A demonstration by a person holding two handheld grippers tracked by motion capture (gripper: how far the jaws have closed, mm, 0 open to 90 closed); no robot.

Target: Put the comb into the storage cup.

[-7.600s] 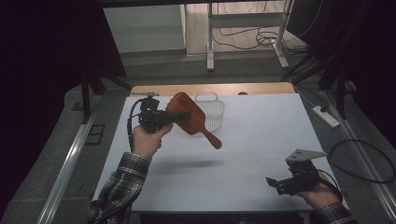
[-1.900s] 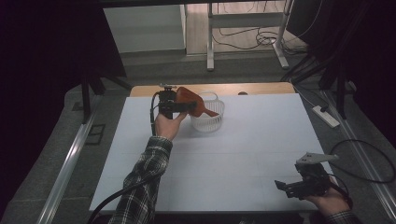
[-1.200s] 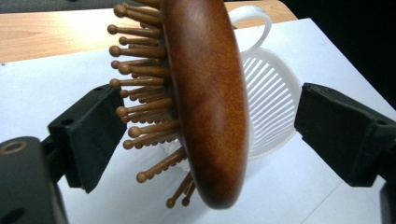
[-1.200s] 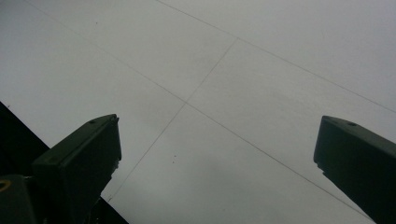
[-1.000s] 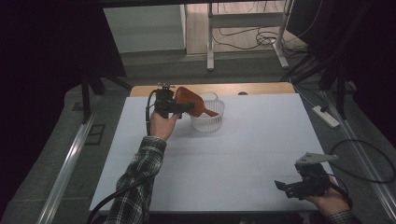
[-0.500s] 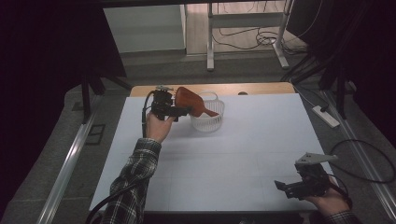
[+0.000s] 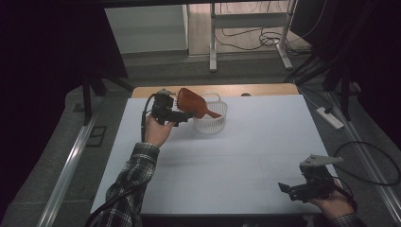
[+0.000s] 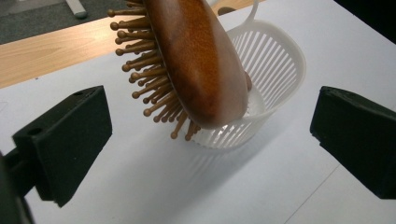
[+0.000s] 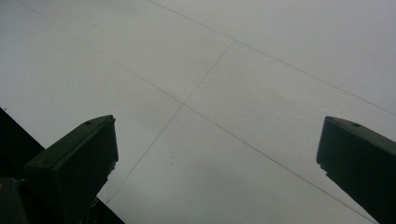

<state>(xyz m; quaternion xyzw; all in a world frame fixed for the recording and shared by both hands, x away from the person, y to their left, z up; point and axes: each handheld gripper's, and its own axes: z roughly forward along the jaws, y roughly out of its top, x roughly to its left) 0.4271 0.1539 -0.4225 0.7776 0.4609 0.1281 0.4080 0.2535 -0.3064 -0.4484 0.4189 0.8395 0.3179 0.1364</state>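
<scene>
Propped across the rim of a white slatted basket (image 7: 210, 119), a wooden hairbrush (image 7: 191, 101) lies tilted, its handle end down inside the basket and its broad head sticking up and out over the rim toward the left. From the left gripper view the brush (image 8: 196, 60) shows its smooth brown back, with rows of round-tipped wooden bristles pointing away to the left, and its lower part rests against the basket (image 8: 271, 70) wall.

Just beside the brush head is the left hand-held gripper (image 7: 185, 114). Its jaws have just been opening and now stand wide apart, one on each side of the brush, and neither pad touches it. The person's left hand (image 7: 156, 130), in a plaid sleeve (image 7: 127, 184), holds this tool near the far left part of the white surface (image 7: 246, 156).

Well apart from all this, at the near right corner of the surface, the right hand-held gripper (image 7: 284, 188) sits in the person's right hand (image 7: 333, 205). Its jaws are also spread wide, with nothing but bare white surface (image 9: 224, 93) between them.
</scene>
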